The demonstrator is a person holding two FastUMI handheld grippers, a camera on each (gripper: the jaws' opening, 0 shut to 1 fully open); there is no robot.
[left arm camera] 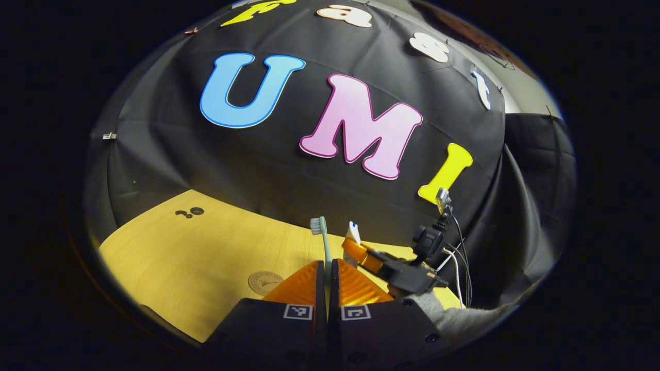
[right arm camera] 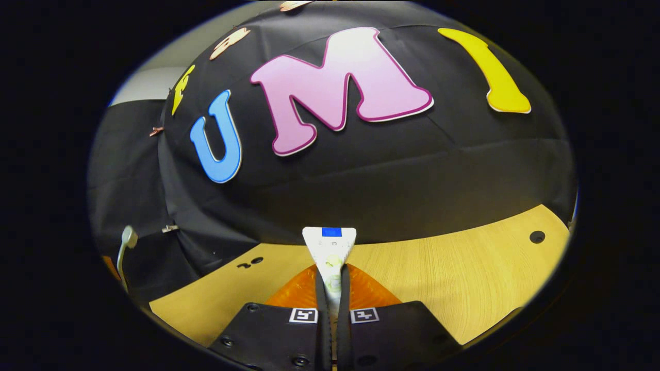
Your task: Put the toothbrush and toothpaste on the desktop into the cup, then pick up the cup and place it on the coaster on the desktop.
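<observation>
In the left gripper view, the left gripper point(left arm camera: 327, 281) has its jaws pinching the handle of the toothbrush point(left arm camera: 322, 234), which stands upright between them, bristle head up, above the wooden tabletop point(left arm camera: 196, 252). Just left of the jaws and below them a round coaster point(left arm camera: 264, 282) lies flat on the wood; it bears a stamped mark too small to read. To the right of the jaws the right gripper point(left arm camera: 361, 252) holds the toothpaste point(left arm camera: 353, 233) by its tube, a grey sleeve point(left arm camera: 448, 314) behind it.

In the right gripper view, the jaws are pinching the toothpaste tube, flat crimped end up. Its printing is illegible. The toothbrush head shows far left of the jaws.
</observation>
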